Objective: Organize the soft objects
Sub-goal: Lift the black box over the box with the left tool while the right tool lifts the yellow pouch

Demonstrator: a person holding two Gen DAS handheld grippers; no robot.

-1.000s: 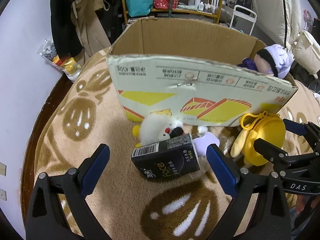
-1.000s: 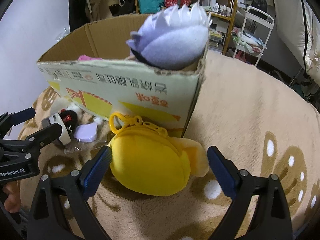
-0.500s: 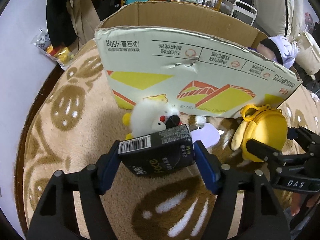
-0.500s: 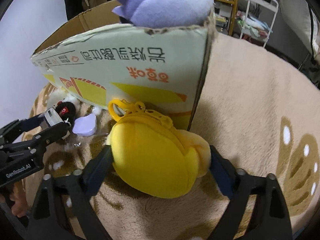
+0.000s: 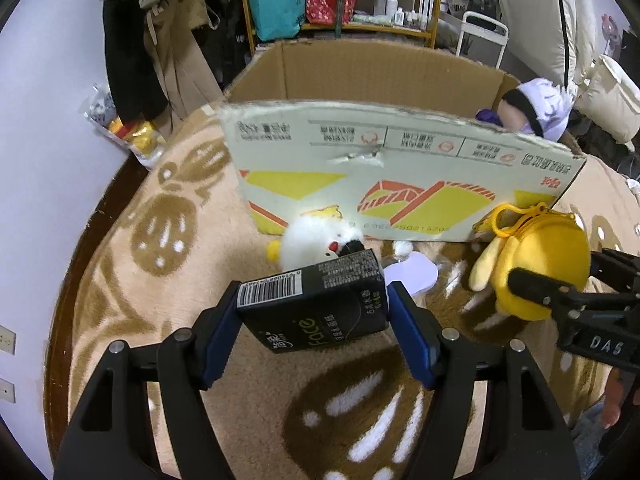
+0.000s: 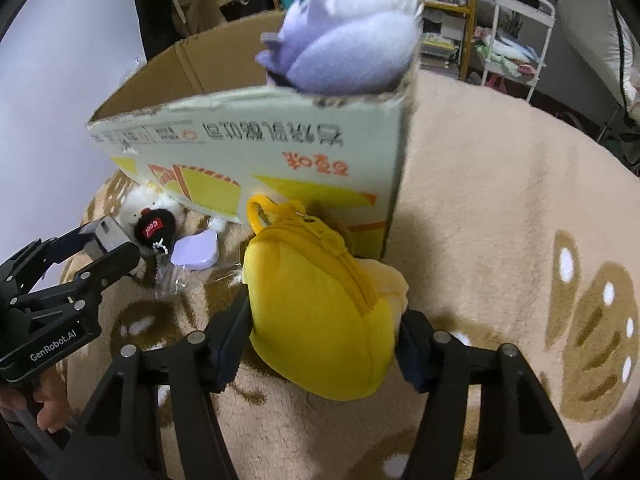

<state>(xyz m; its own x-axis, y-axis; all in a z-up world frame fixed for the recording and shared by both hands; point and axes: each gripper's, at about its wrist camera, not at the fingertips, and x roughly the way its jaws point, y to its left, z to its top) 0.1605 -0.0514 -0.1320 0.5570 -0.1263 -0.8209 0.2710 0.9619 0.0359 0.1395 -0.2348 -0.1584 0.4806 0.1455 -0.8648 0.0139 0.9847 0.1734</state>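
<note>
On the beige blanket [image 5: 120,264] with its brown paw-like prints, just before the open cardboard box [image 5: 400,168], my two grippers each have something soft clamped in them. My left gripper [image 5: 314,312] grasps a black pack of tissues [image 5: 316,308]: the blue pads [image 5: 218,332] press its two short sides, and the pack sits tilted between them, its barcode edge toward the box. My right gripper [image 6: 320,332] has just been closing, and its fingers now pinch a yellow plush pouch [image 6: 316,312] from both sides; the pouch bulges up between them, its zipper running along the top and a yellow clip ring [image 6: 256,210] pointing toward the box wall. From the left wrist view the same pouch [image 5: 544,264] shows at the right, held in the black fingers beside the box's near corner.

Behind the tissue pack, a white fluffy plush [image 5: 316,240] with a small black charm lies against the foot of the box, and a pale lilac flat piece [image 6: 196,250] rests on the blanket just beside it, between my two grippers. A purple-and-white plush doll [image 6: 352,48] sticks up out of the box at its right-hand corner, above the rim. At the lower left of the right wrist view, part of my hand [image 6: 44,404] shows beneath the left gripper's handle.
</note>
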